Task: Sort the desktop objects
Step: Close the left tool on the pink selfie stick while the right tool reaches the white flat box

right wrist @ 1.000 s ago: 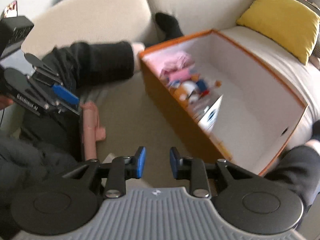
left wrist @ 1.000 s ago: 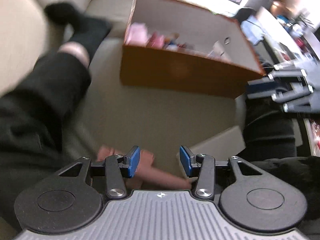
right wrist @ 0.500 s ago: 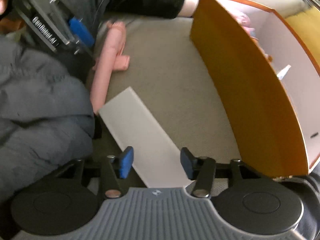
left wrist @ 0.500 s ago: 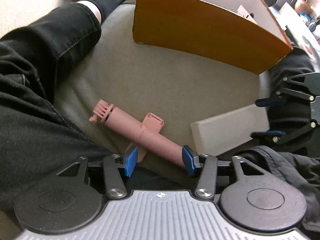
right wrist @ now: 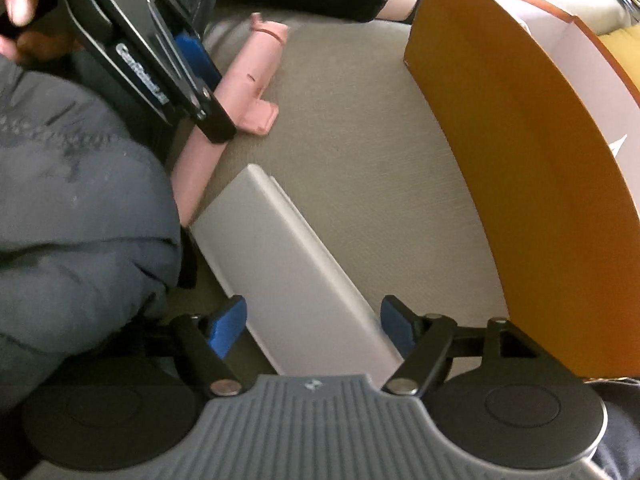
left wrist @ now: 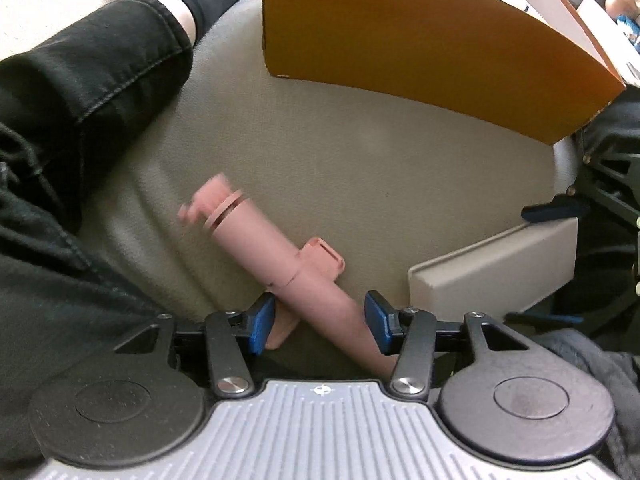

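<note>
Both down from a second ago: left gripper [left wrist: 320,322] jaws closing around pink tube [left wrist: 280,264], bottom centre; right gripper [right wrist: 314,326] jaws opening wide astride white box [right wrist: 288,264]. Pickups imminent, orange bin [right wrist: 520,184] waiting.

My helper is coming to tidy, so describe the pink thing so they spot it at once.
Find the big orange box on the beige cushion. In front of it, left of a flat white box, lies the pink tube: the only round, pink item, with a small side tab.
</note>
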A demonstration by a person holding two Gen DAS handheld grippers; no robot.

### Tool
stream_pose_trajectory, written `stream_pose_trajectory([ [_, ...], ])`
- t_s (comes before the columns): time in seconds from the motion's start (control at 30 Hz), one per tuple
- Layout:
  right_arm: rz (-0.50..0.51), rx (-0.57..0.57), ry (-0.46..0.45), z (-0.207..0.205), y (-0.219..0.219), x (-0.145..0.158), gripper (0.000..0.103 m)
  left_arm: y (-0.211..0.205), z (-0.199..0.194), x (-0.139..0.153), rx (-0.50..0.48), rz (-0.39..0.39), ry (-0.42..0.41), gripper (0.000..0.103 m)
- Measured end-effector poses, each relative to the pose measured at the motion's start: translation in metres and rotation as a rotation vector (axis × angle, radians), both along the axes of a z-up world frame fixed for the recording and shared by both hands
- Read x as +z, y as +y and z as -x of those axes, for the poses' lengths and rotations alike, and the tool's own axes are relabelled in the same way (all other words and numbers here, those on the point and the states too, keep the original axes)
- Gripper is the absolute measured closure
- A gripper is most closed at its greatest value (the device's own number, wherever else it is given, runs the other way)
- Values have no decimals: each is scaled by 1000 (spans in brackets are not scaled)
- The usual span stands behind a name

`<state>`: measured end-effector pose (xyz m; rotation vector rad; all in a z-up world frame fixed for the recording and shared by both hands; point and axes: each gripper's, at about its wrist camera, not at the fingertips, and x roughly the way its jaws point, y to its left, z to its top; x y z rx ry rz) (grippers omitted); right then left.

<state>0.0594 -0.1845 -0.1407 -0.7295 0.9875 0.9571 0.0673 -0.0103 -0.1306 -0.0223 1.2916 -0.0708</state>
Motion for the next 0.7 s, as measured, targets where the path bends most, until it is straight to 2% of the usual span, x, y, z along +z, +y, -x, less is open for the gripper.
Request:
stream_pose_trajectory([
  [0.07, -10, -13, 1, -1, 0, 0, 28, 0, -3, -5, 17, -18, 0, 55],
  [0.17, -38, -52, -7, -4, -4, 1, 29, 0, -5, -3, 18, -14, -11, 58],
  [0.4, -119, -232, -49, -16, -6, 4, 30, 1, -9, 4, -9, 3, -79, 66],
  [0.5, -202, -364, -42, -29, -15, 8, 39, 4, -16, 7, -3, 1, -99, 69],
  [0.57, -243, -449, -72, -33, -20, 13, 47, 7, -20, 12, 5, -7, -138, 71],
  [0.6, -241, -481, -95, -34, -21, 14, 47, 8, -21, 13, 4, -19, -159, 71],
  [0.7, -249, -476, -107, -29, -19, 18, 50, 12, -26, 14, 11, -33, -186, 71],
])
